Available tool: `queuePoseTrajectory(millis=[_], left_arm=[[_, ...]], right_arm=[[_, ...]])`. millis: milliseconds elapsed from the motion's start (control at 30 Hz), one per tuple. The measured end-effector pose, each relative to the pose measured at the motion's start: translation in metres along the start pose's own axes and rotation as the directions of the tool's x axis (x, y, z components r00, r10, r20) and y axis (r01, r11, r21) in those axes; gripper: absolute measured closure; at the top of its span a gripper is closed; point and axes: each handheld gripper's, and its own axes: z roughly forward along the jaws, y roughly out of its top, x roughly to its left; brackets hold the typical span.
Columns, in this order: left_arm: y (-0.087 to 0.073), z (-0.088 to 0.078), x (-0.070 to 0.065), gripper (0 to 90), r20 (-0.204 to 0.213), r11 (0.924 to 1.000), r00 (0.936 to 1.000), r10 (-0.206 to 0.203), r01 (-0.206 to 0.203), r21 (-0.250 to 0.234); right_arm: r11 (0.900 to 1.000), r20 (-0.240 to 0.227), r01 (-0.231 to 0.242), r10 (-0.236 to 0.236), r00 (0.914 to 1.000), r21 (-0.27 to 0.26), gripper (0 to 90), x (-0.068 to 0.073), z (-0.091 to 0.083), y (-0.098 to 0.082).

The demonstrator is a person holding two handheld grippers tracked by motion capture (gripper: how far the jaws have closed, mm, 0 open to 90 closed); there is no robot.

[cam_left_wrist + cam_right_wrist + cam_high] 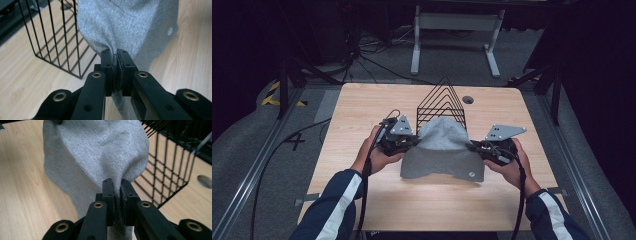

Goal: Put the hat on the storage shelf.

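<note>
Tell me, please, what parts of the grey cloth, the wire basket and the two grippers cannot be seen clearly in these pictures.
- High view: the grey cloth hides the wire basket below its peaks, and both grippers' tips.
- Left gripper view: the jaws of the left gripper cover the pinched edge; the basket is cut off by the top edge.
- Right gripper view: the right gripper covers the pinched fold.
- The small pale mark on the cloth: too small to read.

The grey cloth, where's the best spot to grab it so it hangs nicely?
Grab the grey cloth at its two side edges, one claw from each side. That is how it is held: the left claw and right claw each pinch an edge fold. It is limp, so spread grips keep it open beside the wire basket.
</note>
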Motion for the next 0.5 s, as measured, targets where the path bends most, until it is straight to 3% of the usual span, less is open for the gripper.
queuePoseTrajectory(millis=[200, 500], left_arm=[[0.018, -0.005, 0.007, 85.0, -0.002, 0.9997, 0.9997, 0.025, -0.025, -0.008], [0.053, -0.024, 0.017, 85.0, -0.035, 0.9953, 0.9981, 0.052, -0.054, -0.081]], right_arm=[[0.999, 0.025, 0.0, 0.001, 0.9997, -0.038, 84.2, -0.012, -0.015, 0.017], [0.995, 0.053, 0.002, 0.003, 0.9986, -0.096, 84.2, -0.026, -0.036, 0.04]])
